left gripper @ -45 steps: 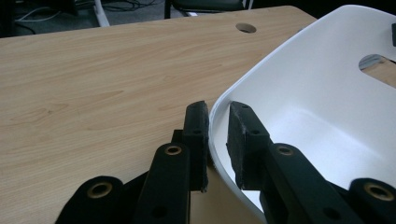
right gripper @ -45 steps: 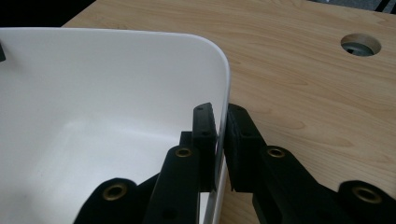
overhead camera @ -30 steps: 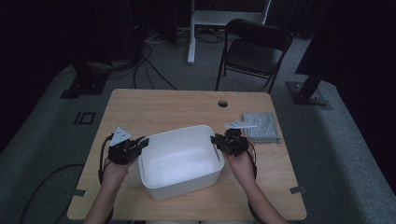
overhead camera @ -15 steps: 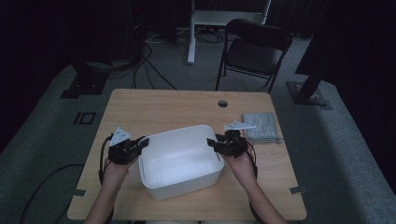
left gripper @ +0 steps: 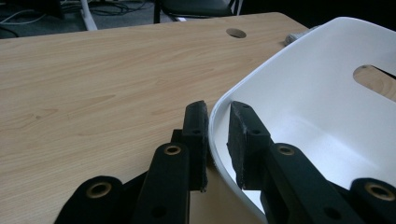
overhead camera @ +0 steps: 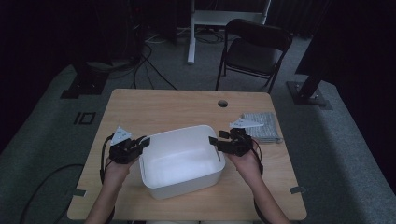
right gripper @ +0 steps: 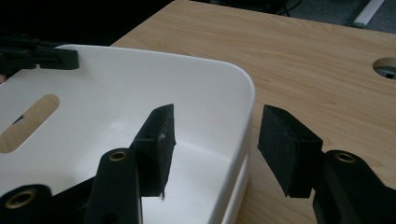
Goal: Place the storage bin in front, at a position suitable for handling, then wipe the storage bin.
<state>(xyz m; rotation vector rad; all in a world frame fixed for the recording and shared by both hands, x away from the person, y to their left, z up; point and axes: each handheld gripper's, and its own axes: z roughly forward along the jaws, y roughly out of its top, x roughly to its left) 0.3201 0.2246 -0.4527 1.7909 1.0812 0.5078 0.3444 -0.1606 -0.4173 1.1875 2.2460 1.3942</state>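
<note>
White plastic bin point(overhead camera: 180, 161) sits at about the 6 o'clock part of the wooden table point(overhead camera: 173, 105), between the two hands. It has slot handles cut into its short walls, and I can't spot any brand, label or writing on it.

The left gripper point(overhead camera: 133, 146) is at the bin's 9 o'clock side, and in the left gripper view point(left gripper: 217, 135) its pads are pinched on the rim, one inside the wall and one outside.

The right gripper point(overhead camera: 218, 141) is at the 3 o'clock side. Its jaws have just been opening: in the right gripper view point(right gripper: 215, 144) they stand apart with the rim in the gap, neither pad pressing on it.

A grey folded cloth point(overhead camera: 261, 127) lies at roughly 2 o'clock from the bin, near the table's right edge. There's a round cable hole point(overhead camera: 222, 103) at the table's 12 o'clock side and a black folding chair point(overhead camera: 252, 49) behind it.
</note>
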